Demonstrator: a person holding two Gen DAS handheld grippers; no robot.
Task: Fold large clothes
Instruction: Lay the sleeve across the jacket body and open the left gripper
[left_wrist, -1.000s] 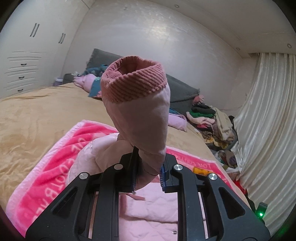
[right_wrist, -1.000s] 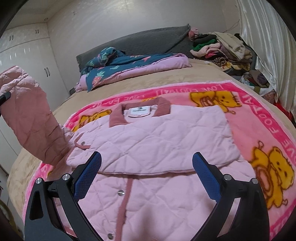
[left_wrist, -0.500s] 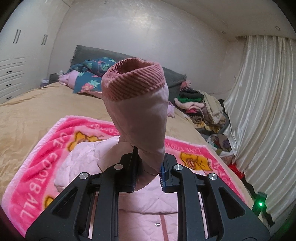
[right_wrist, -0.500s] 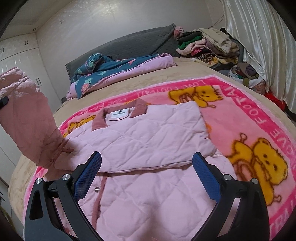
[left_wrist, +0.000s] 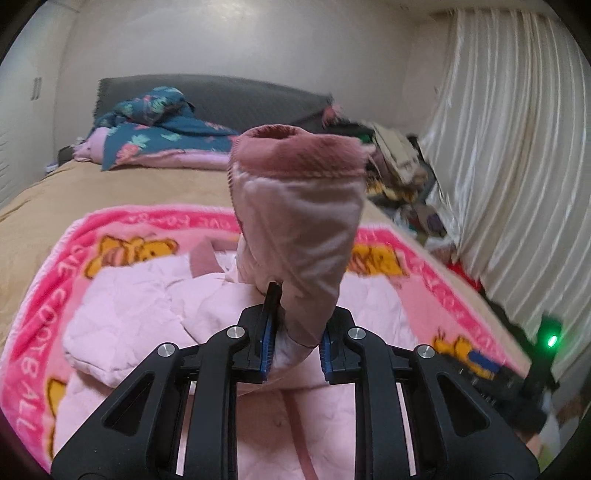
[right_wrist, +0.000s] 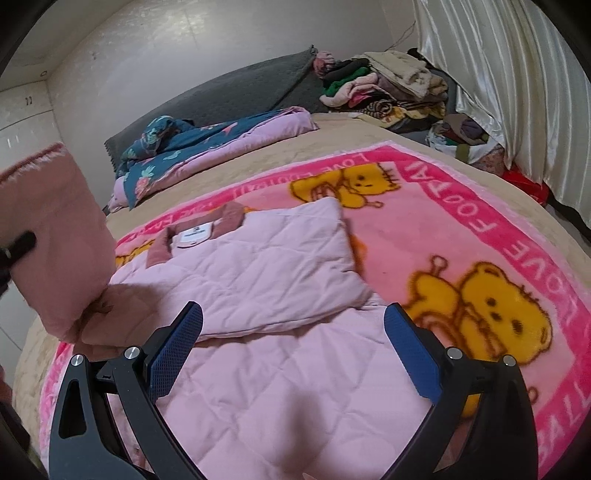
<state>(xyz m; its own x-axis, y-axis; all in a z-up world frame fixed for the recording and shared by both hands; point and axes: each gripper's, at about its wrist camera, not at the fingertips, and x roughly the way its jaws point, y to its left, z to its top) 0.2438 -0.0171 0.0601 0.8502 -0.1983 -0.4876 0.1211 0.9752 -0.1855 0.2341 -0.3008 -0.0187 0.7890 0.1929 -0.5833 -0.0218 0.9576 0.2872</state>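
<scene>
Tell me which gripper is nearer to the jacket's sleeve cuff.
Left. The left gripper is shut on the sleeve just below the cuff. The right gripper hovers open over the jacket body, off to the side.

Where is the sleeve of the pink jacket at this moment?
The sleeve is lifted above the jacket, clamped in the left gripper. In the right wrist view it hangs at the far left, beside the collar.

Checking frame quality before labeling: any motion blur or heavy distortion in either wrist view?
Left wrist: motion blur smears the sleeve cuff and the clothes pile; the left gripper stays sharp. Right wrist: mostly crisp, slight blur on the blanket bears; fisheye bends the bed edge in both.
</scene>
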